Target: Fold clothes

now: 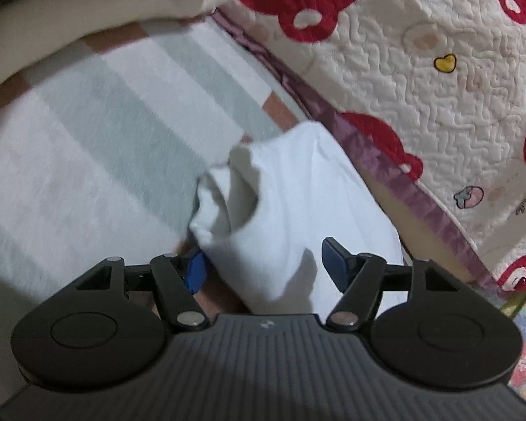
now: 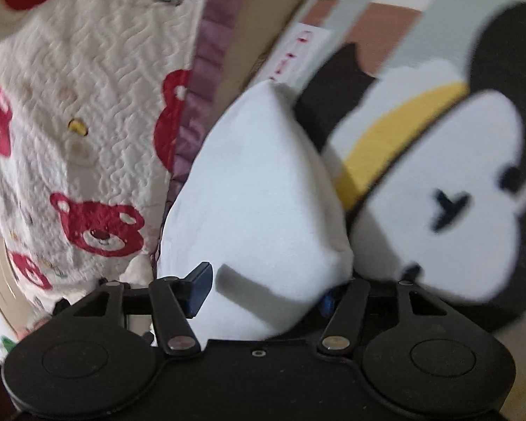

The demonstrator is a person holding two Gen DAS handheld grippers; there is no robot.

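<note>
A white garment [image 1: 291, 203] lies bunched on a striped blanket [image 1: 98, 133], with one folded corner standing up. My left gripper [image 1: 264, 266] is open; its blue fingers [image 1: 335, 263] stand wide apart with the white cloth between them. In the right wrist view the same white cloth [image 2: 256, 193] bulges up between the blue fingers [image 2: 198, 286] of my right gripper [image 2: 263, 294], which is also open. A black, white and yellow cartoon mouse print [image 2: 438, 175] sits just right of the bulge. I cannot tell whether it belongs to the garment.
A cream quilted bedspread with red bears [image 1: 420, 87] and a purple frill [image 1: 368, 154] runs along the right in the left wrist view and along the left [image 2: 87, 122] in the right wrist view. A cream rounded shape [image 1: 70, 24] lies beyond the blanket.
</note>
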